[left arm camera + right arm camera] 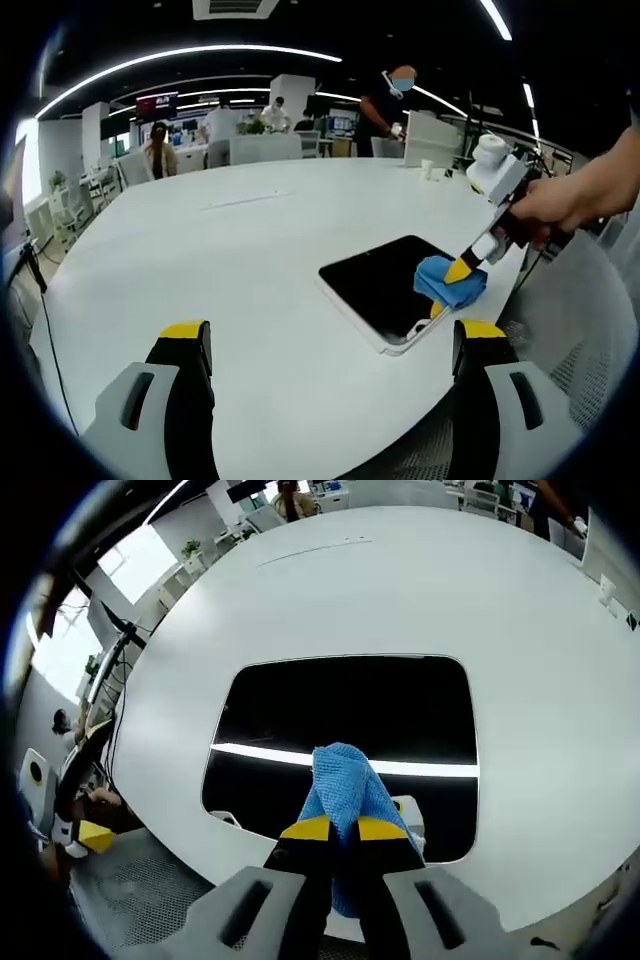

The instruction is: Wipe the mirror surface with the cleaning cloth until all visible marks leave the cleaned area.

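Lying flat on the white bench (250, 260), the mirror (385, 285) is a dark rounded rectangle with a thin white frame, set near the bench edge closest to the person. In the right gripper view the mirror (350, 730) reflects a bright strip of ceiling light across its lower half. The right claw (342, 830) is clamped on the blue cleaning cloth (345, 790), its yellow-tipped jaws drawn close together with the cloth bunched between them, and the cloth's free end is pressed onto the mirror near the mirror's near edge. From the left gripper view the same right claw (455, 280) comes in from the right, held by a person's hand (545, 205), and the cleaning cloth (450, 280) sits on the mirror's corner nearest that hand. The left claw (335, 340) hangs above the bench well apart from the mirror, its two yellow-tipped jaws spread wide and holding nothing. Beyond the mirror, on the far side of the bench, a small white cup (427, 168) stands near a white box-like object. Further behind the mirror, several people (157, 148) are in the office, some seated at desks and one standing past the far edge of the bench.
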Demonstrator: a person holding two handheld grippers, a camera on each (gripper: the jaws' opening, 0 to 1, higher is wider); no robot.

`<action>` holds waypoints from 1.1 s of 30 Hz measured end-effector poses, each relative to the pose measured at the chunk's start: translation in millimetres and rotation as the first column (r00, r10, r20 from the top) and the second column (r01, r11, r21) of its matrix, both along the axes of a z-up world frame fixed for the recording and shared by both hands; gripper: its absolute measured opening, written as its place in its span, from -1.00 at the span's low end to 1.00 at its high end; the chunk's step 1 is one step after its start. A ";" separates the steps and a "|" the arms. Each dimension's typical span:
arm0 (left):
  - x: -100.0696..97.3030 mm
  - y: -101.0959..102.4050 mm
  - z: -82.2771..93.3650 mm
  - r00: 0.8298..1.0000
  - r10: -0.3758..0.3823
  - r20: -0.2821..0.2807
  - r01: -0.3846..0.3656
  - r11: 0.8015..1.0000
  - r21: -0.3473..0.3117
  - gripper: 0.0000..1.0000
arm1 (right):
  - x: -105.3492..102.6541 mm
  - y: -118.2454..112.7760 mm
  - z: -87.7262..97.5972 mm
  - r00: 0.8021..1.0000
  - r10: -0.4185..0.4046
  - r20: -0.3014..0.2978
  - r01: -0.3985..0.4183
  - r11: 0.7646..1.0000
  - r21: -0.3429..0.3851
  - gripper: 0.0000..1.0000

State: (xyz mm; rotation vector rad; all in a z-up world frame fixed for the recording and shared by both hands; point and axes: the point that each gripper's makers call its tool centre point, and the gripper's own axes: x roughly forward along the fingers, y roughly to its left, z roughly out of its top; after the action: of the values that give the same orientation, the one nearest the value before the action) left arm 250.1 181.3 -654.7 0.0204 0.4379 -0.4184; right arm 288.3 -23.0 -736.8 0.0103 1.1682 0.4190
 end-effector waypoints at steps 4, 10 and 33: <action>0.6 2.1 0.2 1.000 0.009 0.000 -0.009 1.000 -0.006 0.98 | -4.1 10.0 1.8 1.000 -0.001 -0.006 0.001 1.000 0.004 -0.98; 1.1 2.9 0.3 1.000 0.015 0.001 -0.015 1.000 -0.008 0.98 | -7.1 24.0 1.8 1.000 0.023 -0.020 -0.023 1.000 0.009 -0.98; 0.3 2.3 0.2 1.000 0.011 0.002 -0.011 1.000 -0.012 0.98 | -13.8 78.5 0.2 0.993 0.116 -0.029 -0.115 0.993 0.032 -0.98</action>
State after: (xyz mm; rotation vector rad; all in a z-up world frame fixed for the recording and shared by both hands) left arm 250.5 183.6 -654.5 0.0069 0.4335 -0.4100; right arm 274.5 55.5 -736.6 -0.0248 1.1963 0.5408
